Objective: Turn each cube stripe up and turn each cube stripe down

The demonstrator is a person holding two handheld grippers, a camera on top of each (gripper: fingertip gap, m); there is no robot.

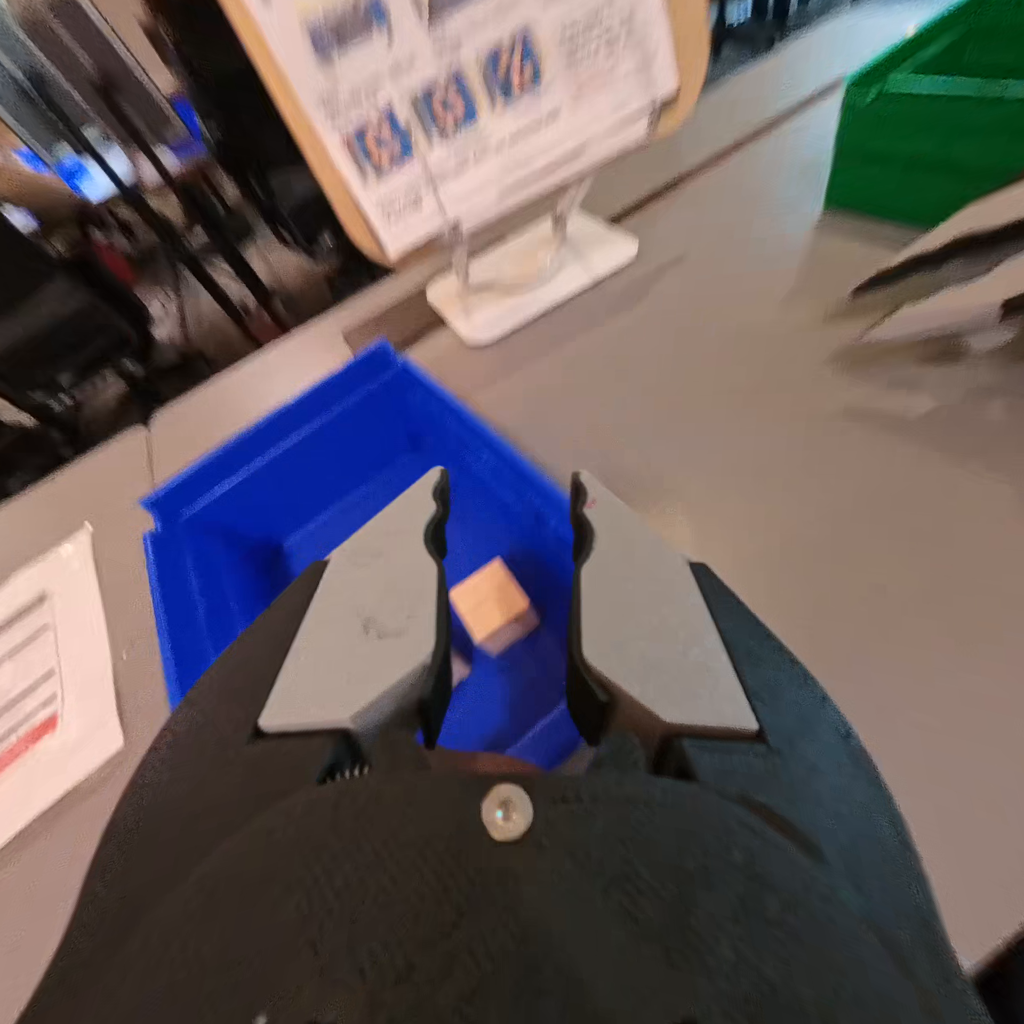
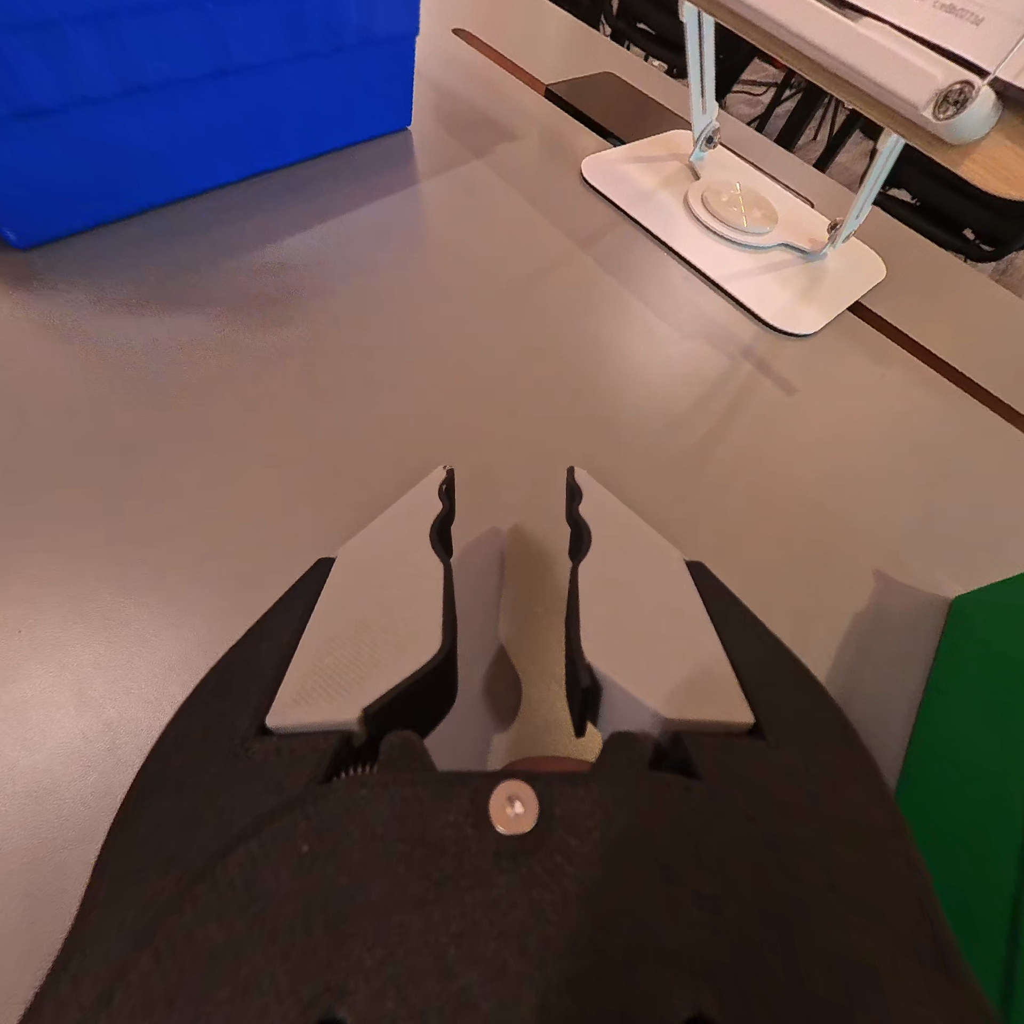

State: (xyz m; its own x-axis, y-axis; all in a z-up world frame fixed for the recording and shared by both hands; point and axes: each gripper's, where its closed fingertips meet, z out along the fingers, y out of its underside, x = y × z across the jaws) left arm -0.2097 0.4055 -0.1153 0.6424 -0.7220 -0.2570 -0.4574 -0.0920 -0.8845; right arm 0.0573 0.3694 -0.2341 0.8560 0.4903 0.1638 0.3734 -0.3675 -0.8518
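Two matching handheld grippers: the left gripper [image 1: 507, 482] and right gripper [image 2: 510, 476] each show a textured black body at frame bottom, grey wedge-shaped fingers with wavy black pads, and a central silver screw [image 1: 506, 813].

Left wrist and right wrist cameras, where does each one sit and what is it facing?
Left wrist view: on the left gripper, angled down into the blue bin at a wooden cube; open jaws show.
Right wrist view: on the right gripper, facing bare table; open jaws show.
Shared: blue bin, white stand, green box.
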